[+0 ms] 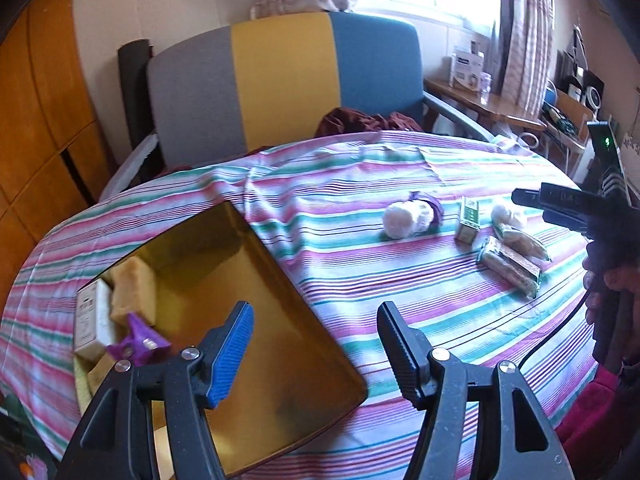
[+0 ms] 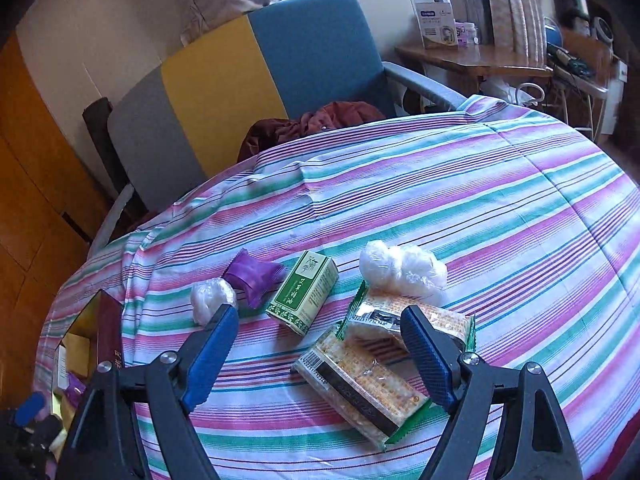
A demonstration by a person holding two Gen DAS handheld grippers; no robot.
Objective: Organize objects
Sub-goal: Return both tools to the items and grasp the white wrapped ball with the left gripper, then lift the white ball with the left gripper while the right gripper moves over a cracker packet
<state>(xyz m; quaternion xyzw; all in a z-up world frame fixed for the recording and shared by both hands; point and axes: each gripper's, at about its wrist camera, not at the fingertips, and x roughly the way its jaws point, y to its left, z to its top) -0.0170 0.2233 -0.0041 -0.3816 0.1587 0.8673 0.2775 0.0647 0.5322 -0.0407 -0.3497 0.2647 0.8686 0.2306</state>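
Note:
My left gripper [image 1: 315,308] hangs open and empty over the near right rim of a gold-lined box [image 1: 224,256]. In the box lie a white carton [image 1: 90,320], a yellow block [image 1: 132,288] and a purple packet [image 1: 138,340]. My right gripper [image 2: 320,310] stands open just above two cracker packets [image 2: 360,392], its pads touching neither; the farther packet [image 2: 404,320] lies partly behind the right finger. Beyond them on the cloth sit a green carton [image 2: 304,292], a purple packet [image 2: 252,274], a small white wrapped ball [image 2: 210,294] and a larger white bundle [image 2: 404,270].
The striped cloth [image 2: 480,208] covers a round table. A grey, yellow and blue chair [image 1: 280,80] with a dark red garment [image 2: 316,120] stands at the far edge. A wooden side table [image 2: 472,60] with boxes is at the right. A hand [image 1: 612,280] shows at the right edge.

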